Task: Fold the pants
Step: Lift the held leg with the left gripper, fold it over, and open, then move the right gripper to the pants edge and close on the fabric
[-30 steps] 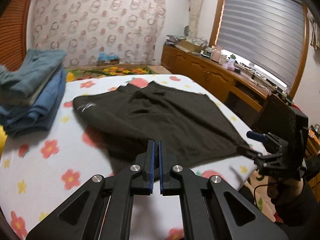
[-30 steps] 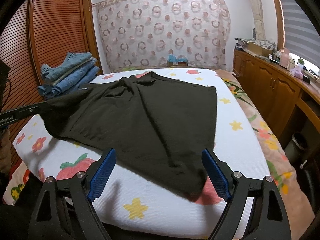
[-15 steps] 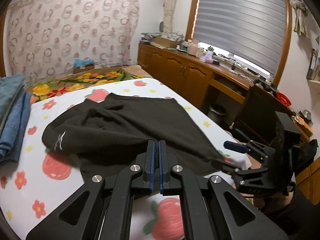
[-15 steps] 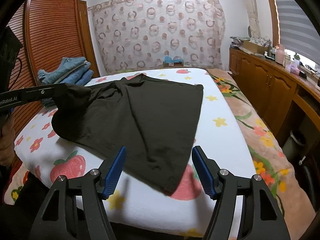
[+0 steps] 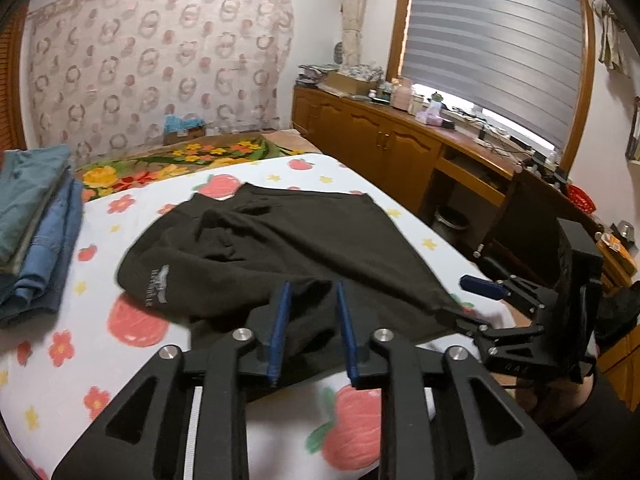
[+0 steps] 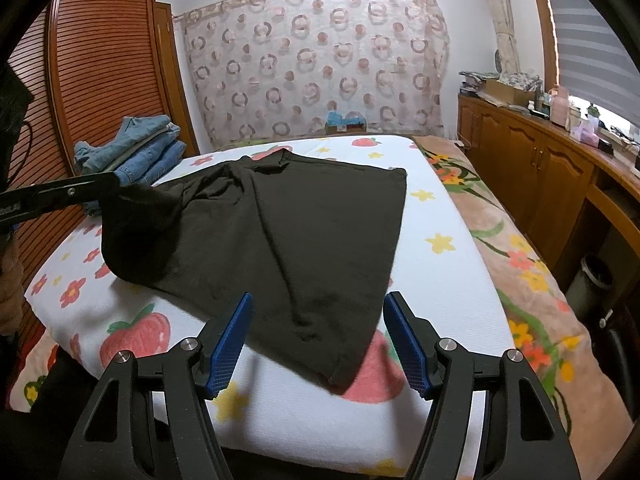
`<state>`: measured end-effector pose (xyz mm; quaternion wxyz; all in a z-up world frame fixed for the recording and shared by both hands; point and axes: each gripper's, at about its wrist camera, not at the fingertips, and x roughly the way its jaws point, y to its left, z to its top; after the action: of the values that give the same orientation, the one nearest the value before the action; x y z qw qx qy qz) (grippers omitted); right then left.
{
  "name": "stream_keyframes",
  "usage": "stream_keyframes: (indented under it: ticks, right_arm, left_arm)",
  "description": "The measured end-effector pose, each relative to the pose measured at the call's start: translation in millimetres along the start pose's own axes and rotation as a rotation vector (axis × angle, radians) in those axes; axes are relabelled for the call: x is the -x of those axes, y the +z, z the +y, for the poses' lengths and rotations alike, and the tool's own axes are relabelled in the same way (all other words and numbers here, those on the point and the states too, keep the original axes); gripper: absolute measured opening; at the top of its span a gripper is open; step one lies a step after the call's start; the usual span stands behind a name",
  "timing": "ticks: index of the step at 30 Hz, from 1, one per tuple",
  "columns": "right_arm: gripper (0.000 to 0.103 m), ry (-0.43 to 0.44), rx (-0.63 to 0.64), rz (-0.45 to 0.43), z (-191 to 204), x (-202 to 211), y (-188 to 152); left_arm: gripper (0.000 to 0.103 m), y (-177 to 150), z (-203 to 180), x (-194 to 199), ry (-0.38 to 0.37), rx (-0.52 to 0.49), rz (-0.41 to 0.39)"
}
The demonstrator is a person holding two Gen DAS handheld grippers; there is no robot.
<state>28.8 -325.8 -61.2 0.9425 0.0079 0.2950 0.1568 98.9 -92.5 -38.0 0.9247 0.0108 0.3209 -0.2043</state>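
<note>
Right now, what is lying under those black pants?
The black pants lie on a white blanket printed with strawberries and flowers. One strawberry peeks out under the near corner. Whatever print lies beneath the rest is covered.

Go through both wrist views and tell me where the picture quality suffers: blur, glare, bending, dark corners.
Left wrist view: the window blind bows from the fisheye lens, daylight glares white along its bottom edge, the black pants and the bedsheet look slightly smeared, corners are dark. Right wrist view: sharper overall, the wooden wardrobe curves at the left edge, the pants' folds are lost in black, corners are dark too.
</note>
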Motion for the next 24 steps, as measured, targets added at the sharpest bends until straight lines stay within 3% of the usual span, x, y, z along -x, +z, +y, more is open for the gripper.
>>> stream_keyframes:
  ticks: [2,3,10,11,13,22,24]
  right_arm:
    - [0.069,0.003,0.001,0.000,2.0,-1.9,2.1]
    - [0.069,0.006,0.003,0.001,3.5,-2.4,2.8]
    - [0.069,0.017,0.034,0.007,14.8,-9.4,7.9]
    - [0.069,0.017,0.035,0.007,14.9,-10.0,8.7]
    - [0.069,0.018,0.038,0.005,14.7,-10.8,9.6]
    - [0.069,0.035,0.056,0.000,22.1,-12.7,14.2]
    - [0.064,0.050,0.064,-0.002,25.2,-14.4,15.8]
  left_arm:
    - [0.035,-3.4,7.5,2.8,0.025,0.007,-0.002]
    - [0.045,-4.3,11.5,3.2,0.029,0.015,-0.002]
    - [0.049,-10.1,34.4,14.5,0.031,0.060,-0.010]
    - [0.054,-12.0,37.7,16.9,0.032,0.067,-0.015]
    - [0.082,-16.6,43.2,21.3,0.033,0.085,-0.030]
    - [0.082,-38.7,74.1,16.8,0.150,0.137,-0.023]
    - [0.082,-44.8,78.2,11.6,0.152,0.143,-0.003]
